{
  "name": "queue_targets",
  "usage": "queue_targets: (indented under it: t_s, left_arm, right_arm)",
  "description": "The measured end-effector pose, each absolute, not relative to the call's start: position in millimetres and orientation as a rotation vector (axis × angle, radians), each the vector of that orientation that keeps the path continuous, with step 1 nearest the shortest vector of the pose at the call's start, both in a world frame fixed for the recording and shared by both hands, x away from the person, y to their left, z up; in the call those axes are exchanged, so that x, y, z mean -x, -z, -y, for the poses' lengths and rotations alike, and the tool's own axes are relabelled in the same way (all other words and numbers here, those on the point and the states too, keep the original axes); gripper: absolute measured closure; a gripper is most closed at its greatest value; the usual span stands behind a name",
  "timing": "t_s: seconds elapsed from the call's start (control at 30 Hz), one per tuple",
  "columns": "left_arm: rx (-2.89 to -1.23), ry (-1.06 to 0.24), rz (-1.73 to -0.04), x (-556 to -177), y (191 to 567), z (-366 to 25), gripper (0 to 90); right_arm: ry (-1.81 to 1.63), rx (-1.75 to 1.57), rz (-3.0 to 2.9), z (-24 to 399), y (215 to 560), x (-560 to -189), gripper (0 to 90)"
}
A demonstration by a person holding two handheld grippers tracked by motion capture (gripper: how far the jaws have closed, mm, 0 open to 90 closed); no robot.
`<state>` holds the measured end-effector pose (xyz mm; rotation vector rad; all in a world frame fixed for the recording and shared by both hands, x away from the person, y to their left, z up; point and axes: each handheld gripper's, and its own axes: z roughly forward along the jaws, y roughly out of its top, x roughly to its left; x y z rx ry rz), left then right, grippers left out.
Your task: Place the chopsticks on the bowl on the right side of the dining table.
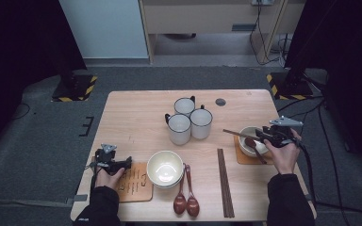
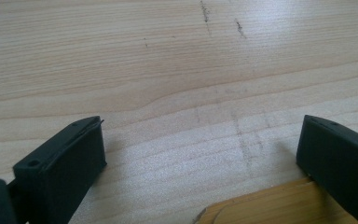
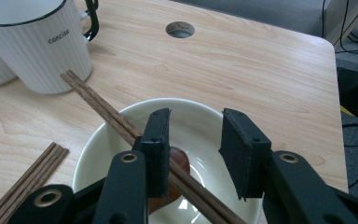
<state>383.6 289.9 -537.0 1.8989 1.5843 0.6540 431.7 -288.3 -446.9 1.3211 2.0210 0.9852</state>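
- Pale wooden table (image 1: 136, 117), dark floor around it.
- Right gripper (image 3: 193, 140) hangs over the bowl (image 3: 121, 126), jaws apart; chopsticks (image 3: 102, 109) lie across the rim, under its left jaw, long axis toward the mug (image 3: 37, 46).
- Left gripper (image 2: 200, 154) gapes, well apart.

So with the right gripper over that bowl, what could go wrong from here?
1. The chopsticks lie loose across the bowl rim, passing between the open jaws of the right gripper; a nudge on pulling away could roll them off onto the table.
2. Their far tips sit close to a mug; pushing them along could knock it.
3. The bowl sits on a coaster near the table edge, so a bump might shift it.
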Motion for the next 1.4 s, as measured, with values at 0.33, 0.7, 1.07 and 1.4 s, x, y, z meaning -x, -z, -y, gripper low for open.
queue_targets:
  t_s: [0.33, 0.7, 1.07, 1.4]
  left_arm:
    - [-1.899, -0.654, -1.584, -383.6, 537.0, -289.9, 0.0]
    - [-1.899, -0.654, -1.584, -383.6, 537.1, -289.9, 0.0]
    - [-1.9, -0.654, -1.584, -383.6, 537.0, -289.9, 0.0]
    - [-1.9, -0.654, -1.584, -383.6, 537.0, -289.9, 0.0]
  right_arm:
    - [-0.997, -1.343, -2.029, 284.9, 456.1, -444.1, 61.3]
    - [-0.95, -1.355, -2.052, 282.2, 466.0, -449.7, 61.1]
    - [-0.931, -1.345, -2.091, 280.3, 468.2, -449.4, 61.8]
    - [-0.915, -1.319, -2.129, 279.0, 468.5, -447.2, 61.5]
